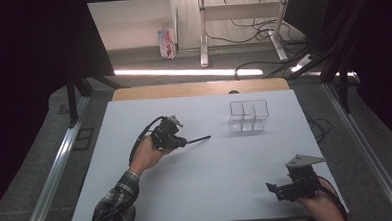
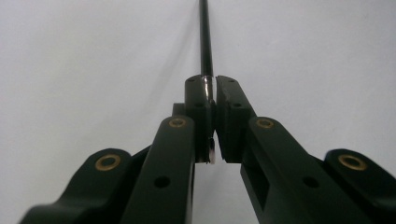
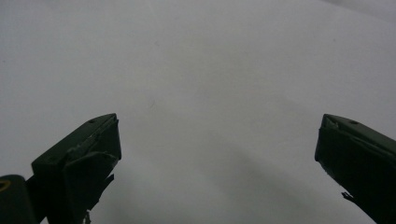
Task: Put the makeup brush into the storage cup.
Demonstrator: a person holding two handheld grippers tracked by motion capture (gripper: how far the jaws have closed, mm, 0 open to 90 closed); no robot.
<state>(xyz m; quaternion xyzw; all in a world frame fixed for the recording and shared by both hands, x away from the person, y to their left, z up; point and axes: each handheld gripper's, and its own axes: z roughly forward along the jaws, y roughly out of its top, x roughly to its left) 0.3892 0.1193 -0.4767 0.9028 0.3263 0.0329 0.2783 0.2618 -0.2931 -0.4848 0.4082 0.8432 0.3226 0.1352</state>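
The left gripper [image 1: 185,141] holds a thin black stick [image 1: 199,139], perhaps a pen or a slim rod, and its jaws are pressed together on the near end of it. In the left gripper view the stick [image 2: 204,37] runs straight away from the pinched pads, over the pale table [image 2: 70,70], so it seems lifted a little and not lying flat, though I cannot be fully sure of this. In the high view the stick points to the right, toward a clear organizer [image 1: 248,116] with several open compartments, which stands on the far right part of the white table [image 1: 202,190]. The organizer looks empty, as far as its transparent walls allow me to tell. The stick and the organizer are well apart. The right gripper [image 1: 282,189] rests near the front right edge of the table, and in the right gripper view its jaws are spread wide with nothing between them, above the bare surface [image 3: 210,93]. I judge that the work is to place the stick into one compartment of the organizer. If so, the picking up is done and the grip looks firm and centred. What is left is the larger part: to carry the stick across to the organizer, to turn it upright or tilted over an opening, to lower it in, and to open the jaws.
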